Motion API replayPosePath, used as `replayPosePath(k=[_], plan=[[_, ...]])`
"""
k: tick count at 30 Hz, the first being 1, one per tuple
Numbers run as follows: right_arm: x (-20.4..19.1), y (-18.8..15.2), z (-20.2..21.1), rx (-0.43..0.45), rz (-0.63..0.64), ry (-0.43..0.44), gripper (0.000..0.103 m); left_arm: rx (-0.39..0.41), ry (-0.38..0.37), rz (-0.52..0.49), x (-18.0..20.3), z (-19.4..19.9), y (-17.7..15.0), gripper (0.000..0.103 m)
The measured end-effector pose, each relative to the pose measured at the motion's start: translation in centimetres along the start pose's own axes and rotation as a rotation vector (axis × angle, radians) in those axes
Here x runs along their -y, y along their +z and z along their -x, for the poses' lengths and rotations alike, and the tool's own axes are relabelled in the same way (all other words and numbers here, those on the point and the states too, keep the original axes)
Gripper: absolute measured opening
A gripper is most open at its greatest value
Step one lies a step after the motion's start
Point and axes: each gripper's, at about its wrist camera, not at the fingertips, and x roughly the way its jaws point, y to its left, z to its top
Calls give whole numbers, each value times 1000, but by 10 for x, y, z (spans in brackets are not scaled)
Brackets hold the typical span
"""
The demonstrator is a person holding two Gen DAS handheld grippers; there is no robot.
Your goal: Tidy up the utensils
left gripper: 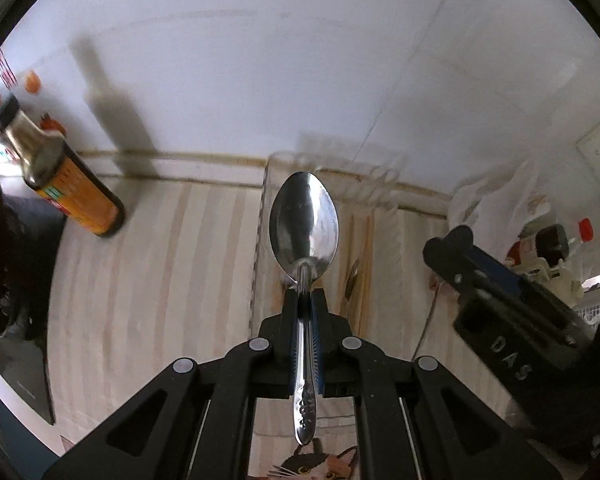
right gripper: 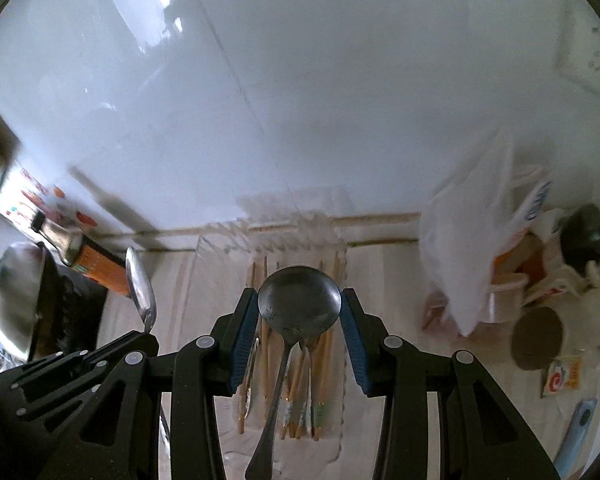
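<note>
My left gripper (left gripper: 305, 294) is shut on the handle of a shiny metal spoon (left gripper: 304, 224), bowl pointing forward above a clear plastic utensil tray (left gripper: 260, 216). In the right wrist view that spoon (right gripper: 140, 288) and the left gripper show at the left. My right gripper (right gripper: 300, 304) is open; a dull round ladle spoon (right gripper: 299, 303) lies between its fingers, over the clear tray (right gripper: 216, 252) that holds several wooden chopsticks (right gripper: 265, 344) and other utensils. I cannot tell whether the fingers touch the ladle. The right gripper (left gripper: 448, 242) shows at the right of the left view.
A dark sauce bottle with an orange label (left gripper: 68, 184) stands at the back left by the white tiled wall. A steel wok (right gripper: 12, 300) sits on the stove at far left. Plastic bags (right gripper: 472, 248), packets and bottles crowd the right. A cat-print cloth (left gripper: 312, 464) lies near.
</note>
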Motion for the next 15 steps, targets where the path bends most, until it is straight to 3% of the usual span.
replayPosePath(k=[5,8,11,13,15], plan=[[-4,-5,-34,-67,12,-18,44,-59,-45,28,-8,-14,6,5],[0,-9,-49,-133,-1,6,45,-62,-31,24,-10,-14,6,8],[5,-14,-53,-155,-18,12,46,-38,44,8,-14,-9,3,28],[7,-16,-50,-150,-22,6,51,-5,102,3,-17,-4,-2,60],[10,-20,-44,-144,-20,-6,54,27,146,-2,-23,-1,-7,71]])
